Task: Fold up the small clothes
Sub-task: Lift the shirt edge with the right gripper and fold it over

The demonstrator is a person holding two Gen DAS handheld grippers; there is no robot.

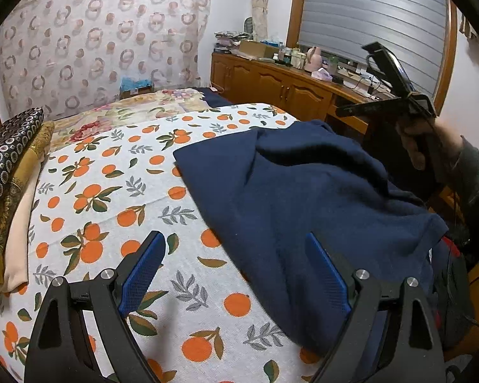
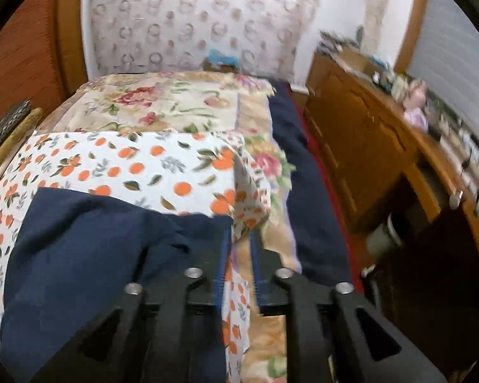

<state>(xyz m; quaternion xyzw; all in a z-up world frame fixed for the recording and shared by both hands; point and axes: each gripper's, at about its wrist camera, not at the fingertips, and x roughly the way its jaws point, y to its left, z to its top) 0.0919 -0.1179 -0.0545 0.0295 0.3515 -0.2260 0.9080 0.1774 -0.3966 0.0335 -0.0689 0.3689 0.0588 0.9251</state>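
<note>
Blue-padded fingers of the left gripper (image 1: 234, 274) stand wide apart and empty, hovering over the near hem of the navy blue knit garment (image 1: 303, 191), probably lined up to take that edge. Right gripper (image 2: 241, 255), beside the garment's right edge, shows only a narrow gap between its pads; nothing appears pinched there, only bedding behind the gap, though the view is blurred. Garment lies spread but rumpled on the white orange-print bed sheet (image 1: 118, 172), one corner squared off, a ridge of folds running toward the right side. Not yet folded, I judge. Beyond the garment: floral quilt (image 2: 163, 102), then wooden sideboard (image 1: 271, 86).
</note>
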